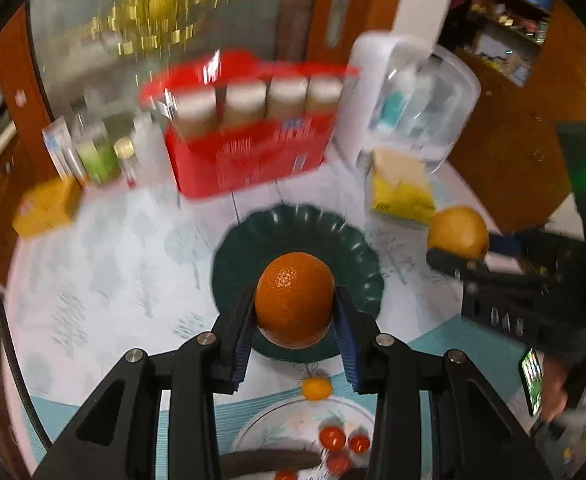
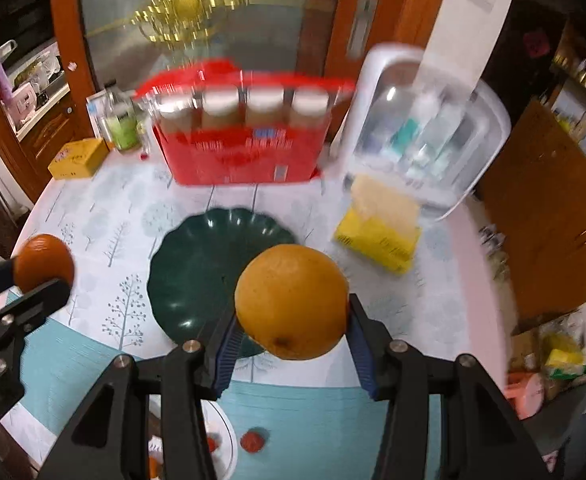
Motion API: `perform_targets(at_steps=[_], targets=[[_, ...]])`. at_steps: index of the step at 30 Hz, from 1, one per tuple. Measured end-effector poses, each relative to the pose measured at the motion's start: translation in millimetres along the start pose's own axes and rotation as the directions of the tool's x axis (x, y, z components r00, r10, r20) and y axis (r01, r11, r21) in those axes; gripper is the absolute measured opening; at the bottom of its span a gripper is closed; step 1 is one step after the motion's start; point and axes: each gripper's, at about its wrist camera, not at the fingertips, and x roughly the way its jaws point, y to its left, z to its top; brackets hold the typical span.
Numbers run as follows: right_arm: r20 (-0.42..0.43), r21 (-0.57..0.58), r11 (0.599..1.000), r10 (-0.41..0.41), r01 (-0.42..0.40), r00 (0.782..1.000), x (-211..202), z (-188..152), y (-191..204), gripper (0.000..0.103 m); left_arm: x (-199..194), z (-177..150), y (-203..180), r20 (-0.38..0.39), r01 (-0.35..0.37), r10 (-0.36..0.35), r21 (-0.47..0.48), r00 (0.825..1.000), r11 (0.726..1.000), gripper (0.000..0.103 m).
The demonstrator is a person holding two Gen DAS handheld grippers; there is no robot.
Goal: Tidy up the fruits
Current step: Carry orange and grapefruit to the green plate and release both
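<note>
My left gripper (image 1: 295,320) is shut on a deep orange fruit (image 1: 293,300), held in the air over the near rim of a dark green scalloped plate (image 1: 253,248). My right gripper (image 2: 293,332) is shut on a larger, paler yellow-orange fruit (image 2: 293,300) above the plate's (image 2: 197,272) right side. Each wrist view also shows the other gripper with its fruit: the pale one (image 1: 459,232) at the right, the deep orange one (image 2: 43,262) at the left. The green plate has nothing lying on it.
A white patterned plate (image 1: 261,424) near me holds small red tomatoes (image 1: 333,436) and a dark long object; a small yellow fruit (image 1: 316,387) lies beside it. At the table's back stand a red jar carrier (image 2: 241,152), a clear-lidded box (image 2: 433,144), a yellow tissue pack (image 2: 381,232) and a yellow box (image 2: 78,158).
</note>
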Motion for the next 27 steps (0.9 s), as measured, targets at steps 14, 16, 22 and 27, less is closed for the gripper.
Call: perform_targets(at_steps=[14, 16, 22, 27], targets=[[-0.157, -0.096, 0.98, 0.155, -0.172, 0.975, 167.6, -36.5, 18.3, 0.051, 163.0, -32.2, 8.1, -0.205, -0.166, 0.153, -0.048, 0.967, 0.985, 0.058], [-0.139, -0.129, 0.979, 0.139, -0.157, 0.981, 175.3, -37.4, 24.3, 0.052, 165.5, -34.7, 9.2, -0.184, -0.228, 0.219, -0.026, 0.958, 0.973, 0.071], [-0.066, -0.139, 0.976, 0.16, -0.167, 0.985, 177.6, -36.1, 23.4, 0.058, 167.9, -40.3, 37.7, -0.218, -0.207, 0.177, -0.123, 0.96, 0.971, 0.09], [-0.05, -0.107, 0.975, 0.19, -0.194, 0.981, 175.2, -32.7, 21.9, 0.064, 160.5, -45.8, 42.0, -0.204, -0.206, 0.176, -0.138, 0.963, 0.969, 0.096]])
